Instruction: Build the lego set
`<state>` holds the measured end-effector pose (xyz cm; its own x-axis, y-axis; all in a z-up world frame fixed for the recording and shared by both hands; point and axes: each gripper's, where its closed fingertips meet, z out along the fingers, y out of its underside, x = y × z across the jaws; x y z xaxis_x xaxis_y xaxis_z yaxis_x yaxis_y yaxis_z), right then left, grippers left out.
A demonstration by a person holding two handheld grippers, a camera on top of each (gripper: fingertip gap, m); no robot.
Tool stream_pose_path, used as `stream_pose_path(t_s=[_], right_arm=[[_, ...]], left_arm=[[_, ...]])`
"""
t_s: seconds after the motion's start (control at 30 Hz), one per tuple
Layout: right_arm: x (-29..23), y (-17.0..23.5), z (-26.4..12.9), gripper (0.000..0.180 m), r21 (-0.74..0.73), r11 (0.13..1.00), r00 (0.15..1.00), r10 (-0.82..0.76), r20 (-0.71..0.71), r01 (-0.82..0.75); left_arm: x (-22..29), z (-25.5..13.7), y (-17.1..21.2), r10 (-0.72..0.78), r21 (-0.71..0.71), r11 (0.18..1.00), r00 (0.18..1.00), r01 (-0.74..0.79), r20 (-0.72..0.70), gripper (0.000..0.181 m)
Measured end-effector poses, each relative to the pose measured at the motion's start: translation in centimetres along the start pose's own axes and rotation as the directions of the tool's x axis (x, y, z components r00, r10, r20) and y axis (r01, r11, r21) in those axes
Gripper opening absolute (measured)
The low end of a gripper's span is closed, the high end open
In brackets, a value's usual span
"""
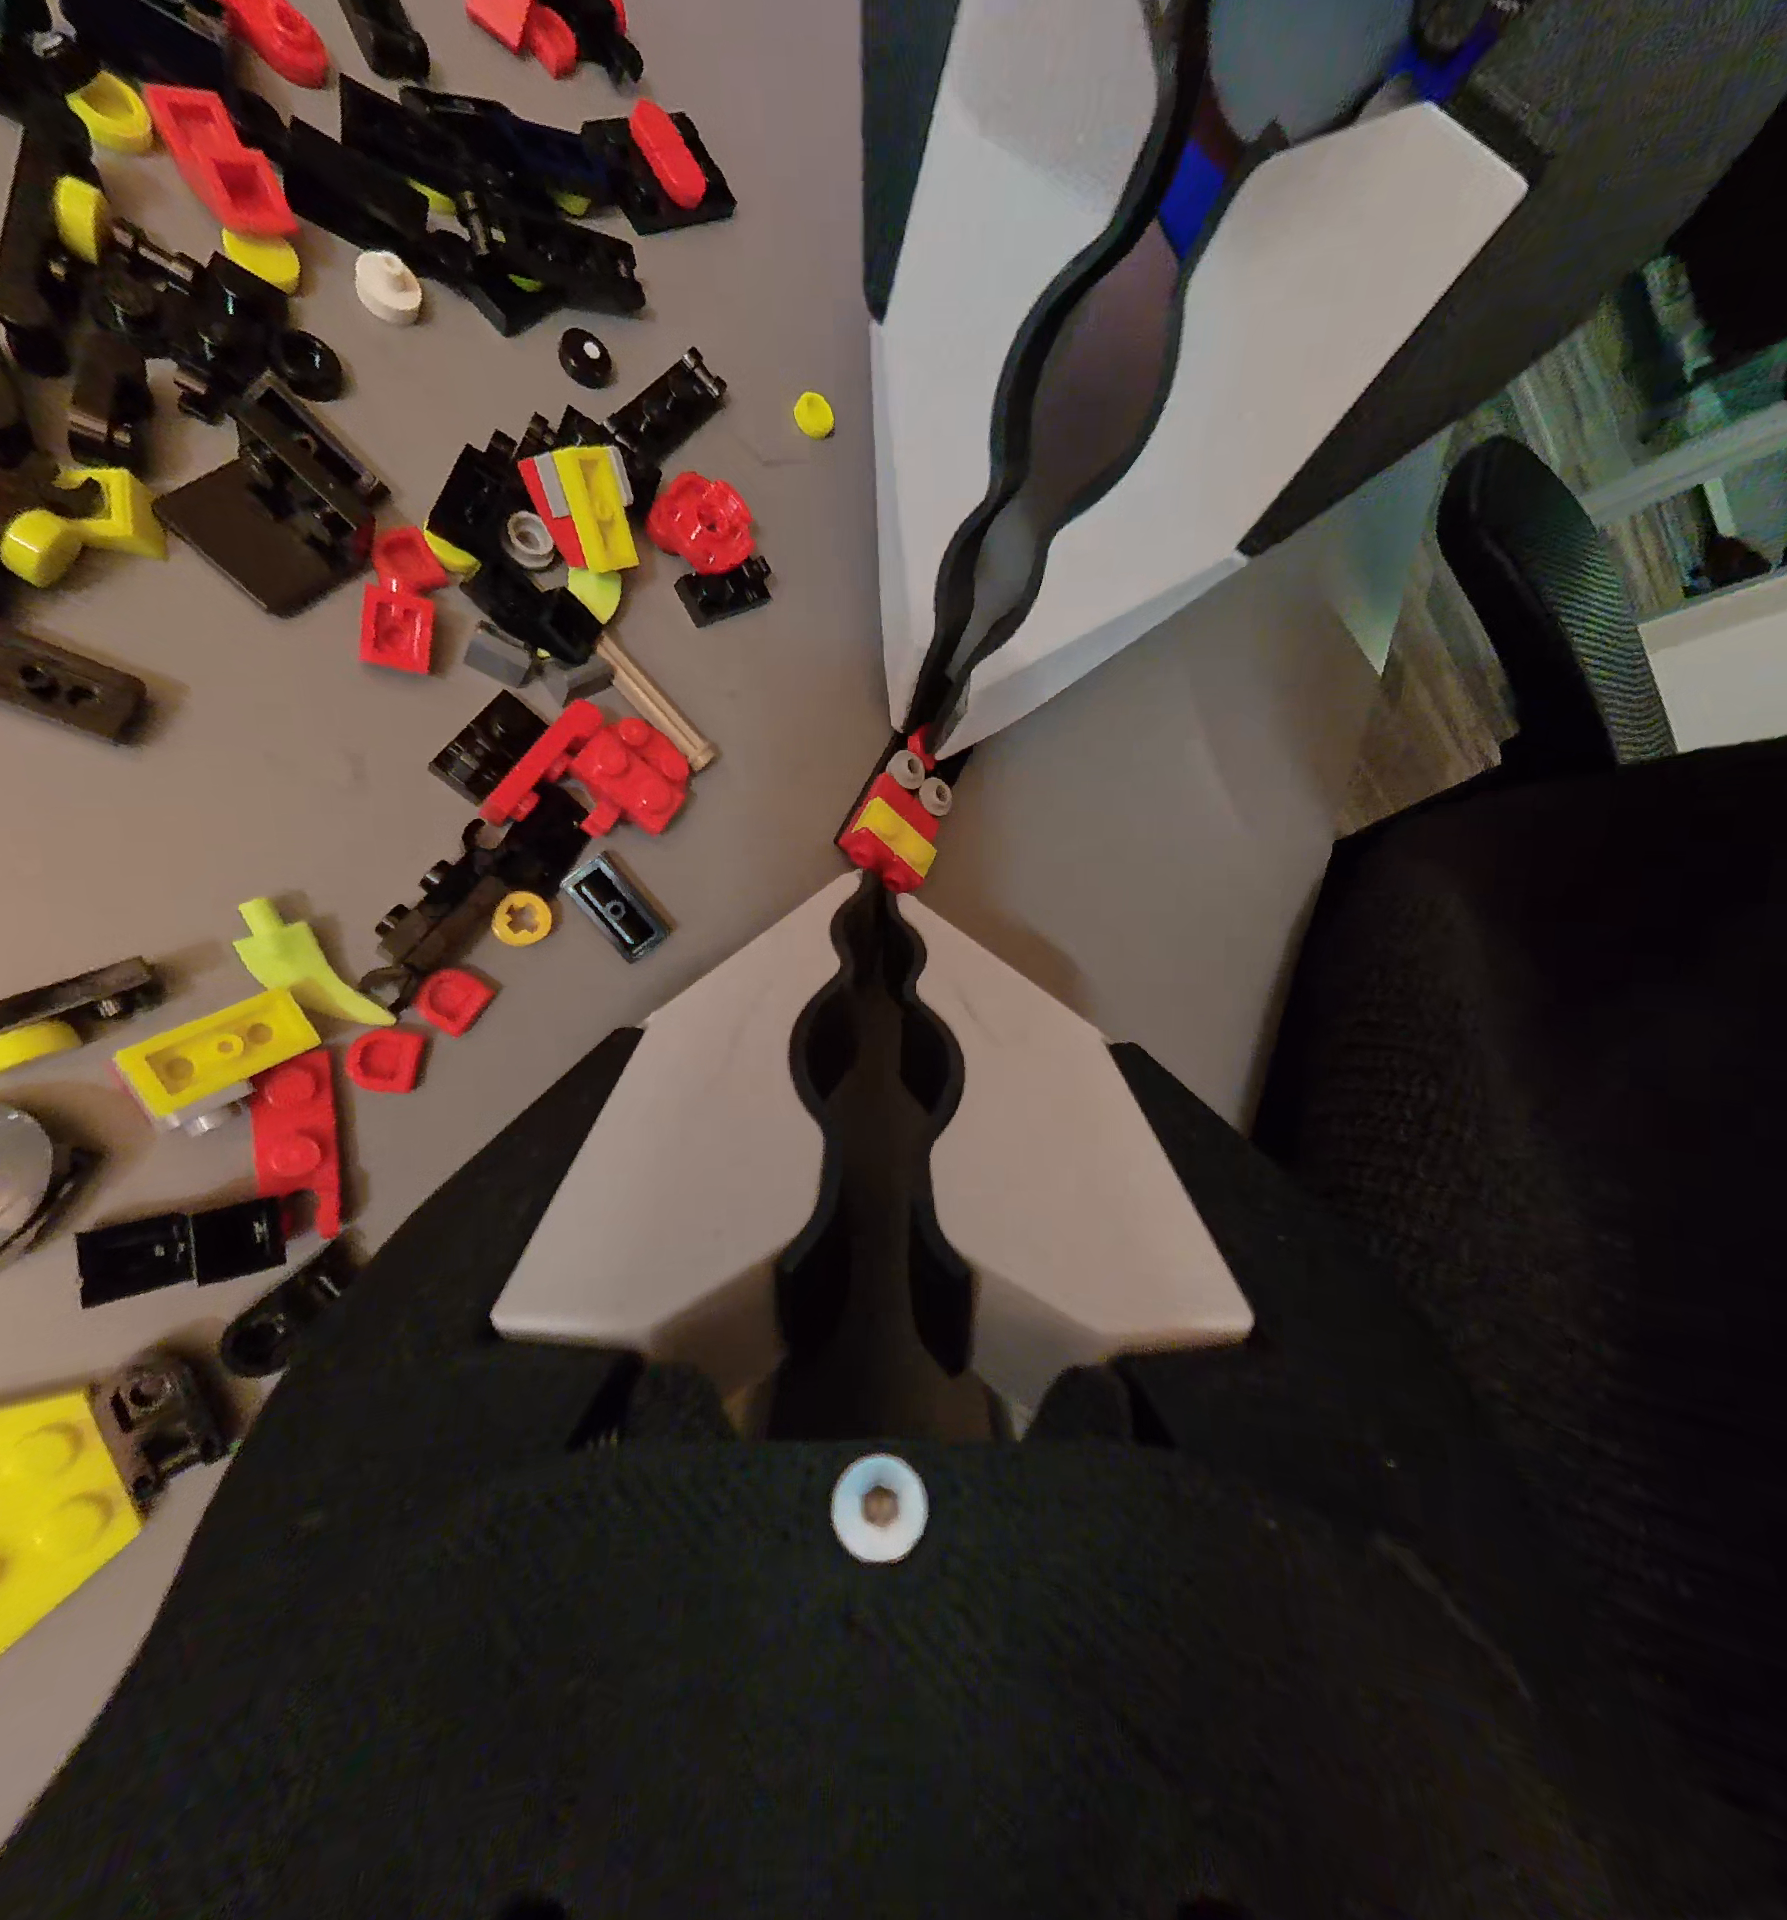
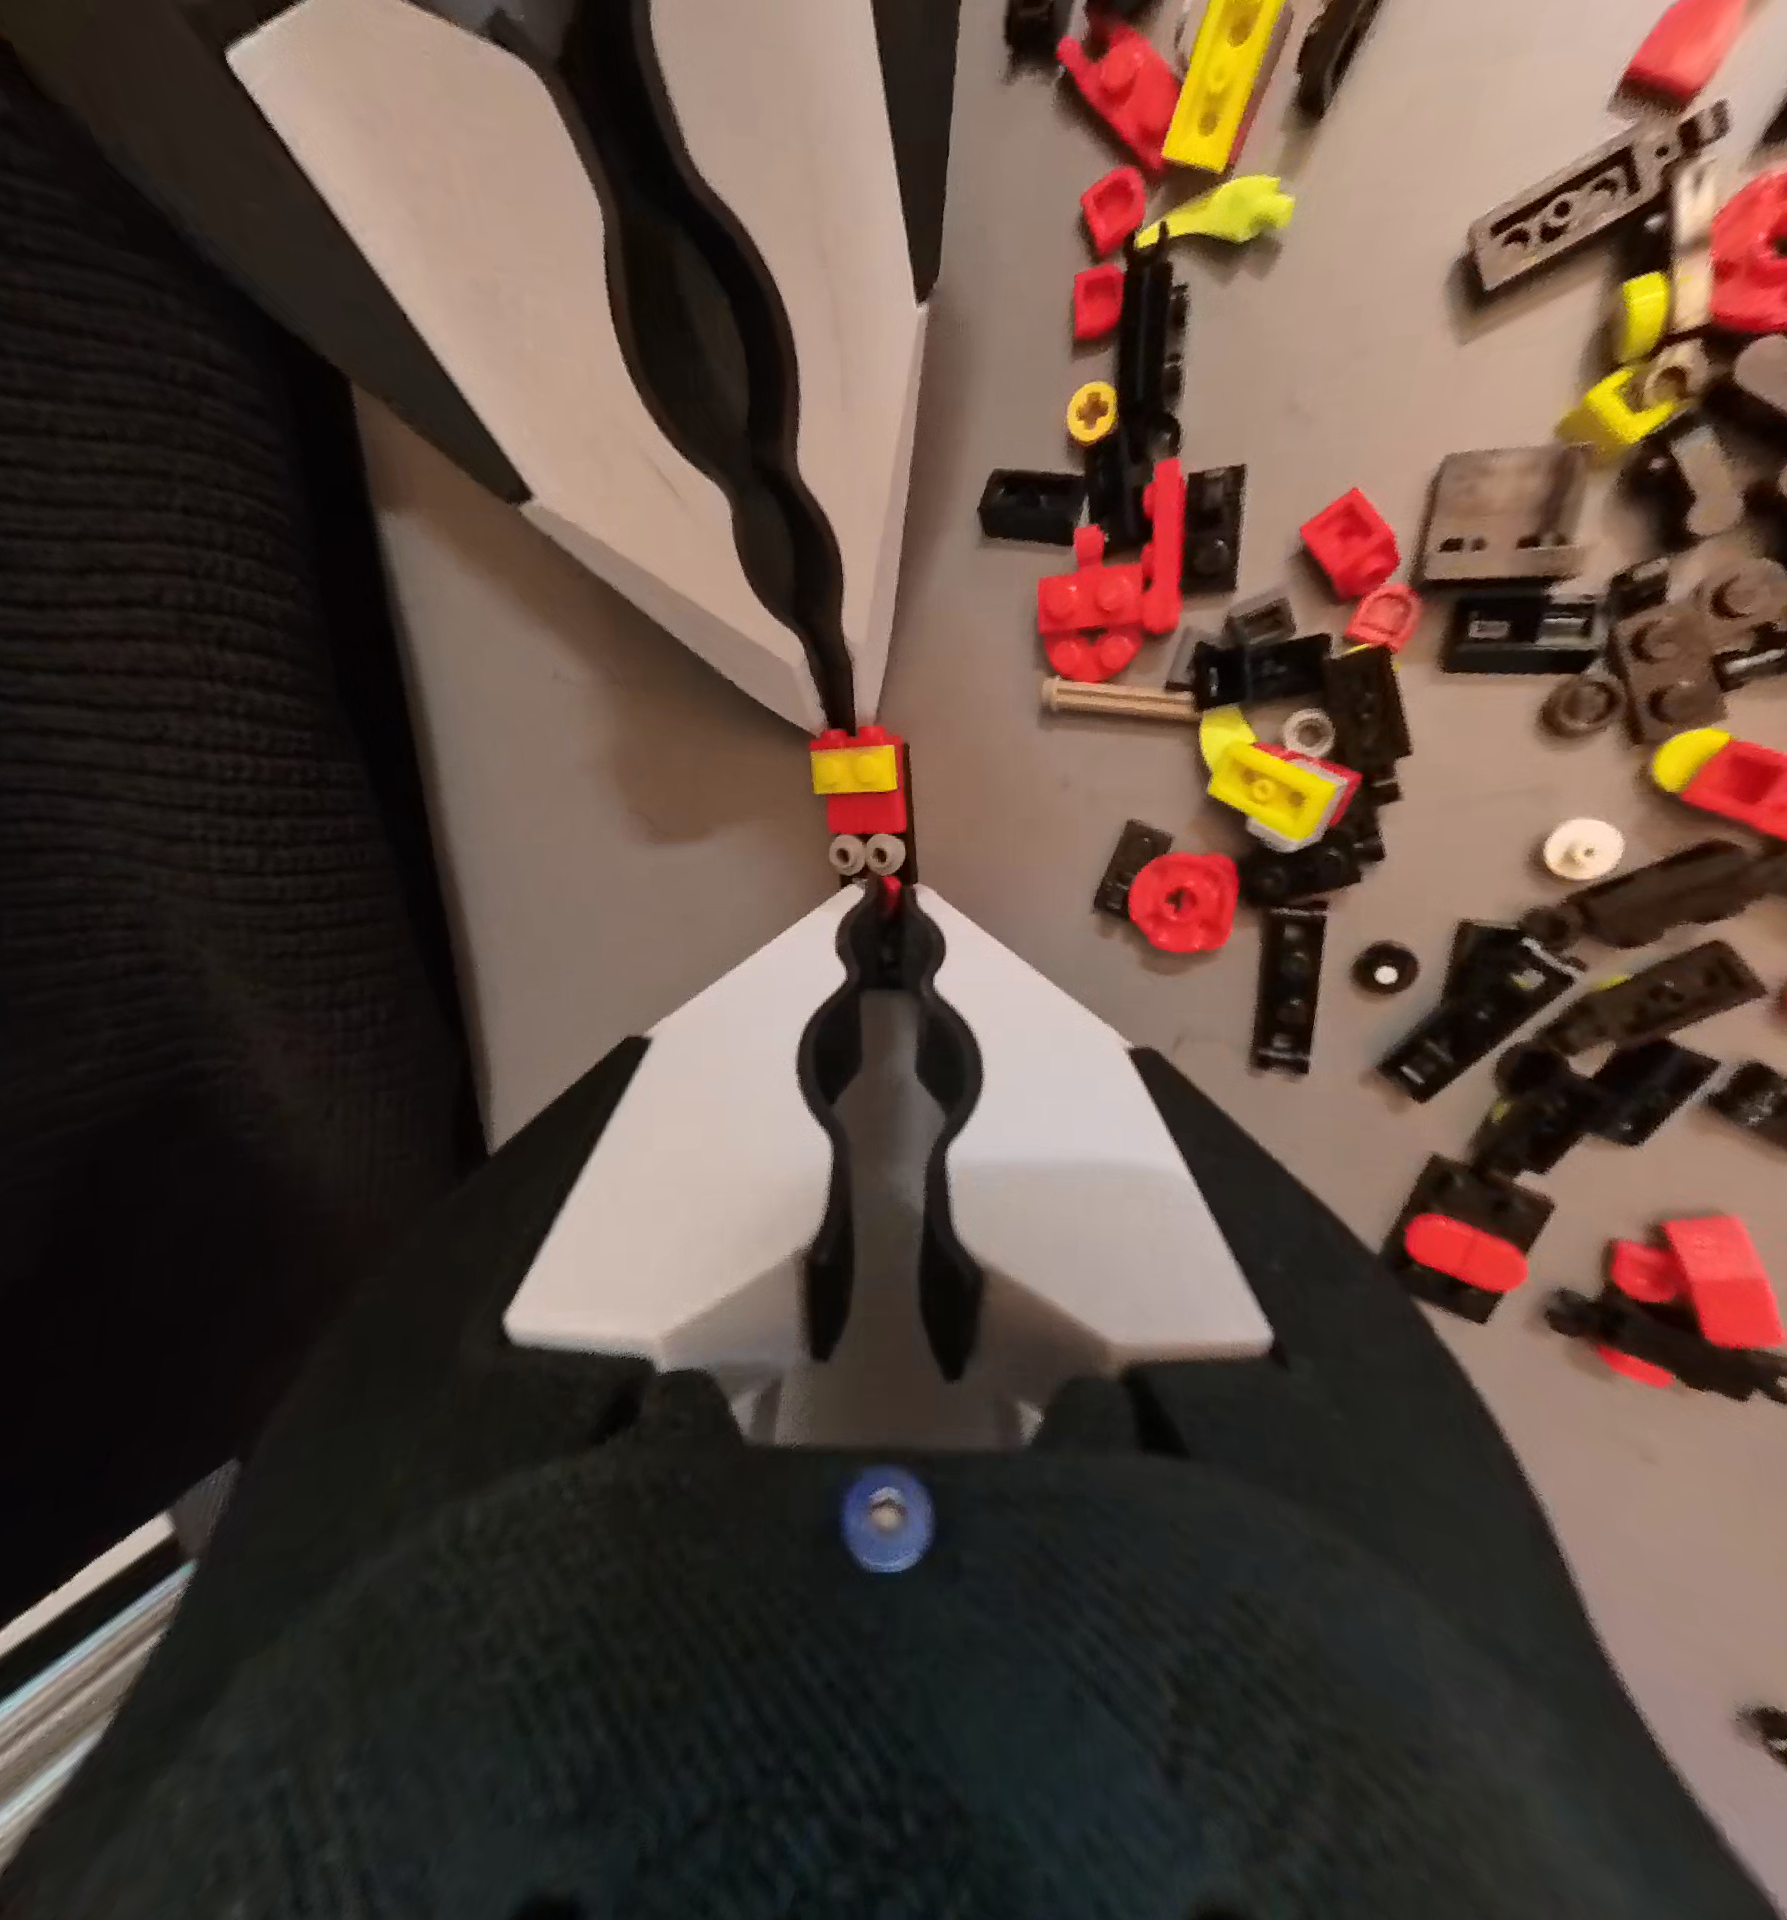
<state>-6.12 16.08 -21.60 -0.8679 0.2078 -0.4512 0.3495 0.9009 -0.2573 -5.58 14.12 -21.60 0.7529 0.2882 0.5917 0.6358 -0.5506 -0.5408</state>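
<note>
A small lego assembly (image 1: 894,826) of red and yellow bricks with two grey round studs and a black piece hangs in the air above the grey table (image 1: 764,644). My left gripper (image 1: 876,888) is shut on its red and yellow end. My right gripper (image 1: 925,729) comes in from the top of the left wrist view and is shut on the end by the grey studs. In the right wrist view the assembly (image 2: 861,795) sits between my right gripper (image 2: 881,896) below and my left gripper (image 2: 847,727) above. The two grippers point tip to tip.
Many loose black, red and yellow lego pieces lie on the table, among them a red round piece (image 1: 702,520) (image 2: 1180,902), a yellow plate (image 1: 214,1055) and a large yellow plate (image 1: 16,1527). A black office chair (image 1: 1554,603) and dark knit fabric (image 2: 141,727) lie past the table edge.
</note>
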Motion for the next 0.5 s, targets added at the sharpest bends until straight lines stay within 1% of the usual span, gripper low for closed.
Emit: stream_pose_path(t_s=[0.33, 0.43, 0.5], right_arm=[[0.3, -0.1, 0.0, 0.0, 0.038, 0.998, 0.977, 0.04, 0.21, -0.049], [0.6, -0.2, 0.1, 0.0, 0.049, 0.997, 0.974, 0.041, 0.221, -0.054], [1.0, -1.0, 0.4, 0.0, 0.095, 0.995, 0.98, 0.019, 0.196, -0.038]], left_arm=[[0.0, 0.0, 0.0, 0.013, -0.006, 1.0, 1.0, -0.013, 0.001, 0.0], [0.0, 0.0, 0.0, 0.018, -0.008, 1.0, 1.0, -0.018, 0.001, 0.0], [-0.1, 0.2, -0.2, 0.012, 0.004, 1.0, 1.0, -0.012, 0.008, 0.0]])
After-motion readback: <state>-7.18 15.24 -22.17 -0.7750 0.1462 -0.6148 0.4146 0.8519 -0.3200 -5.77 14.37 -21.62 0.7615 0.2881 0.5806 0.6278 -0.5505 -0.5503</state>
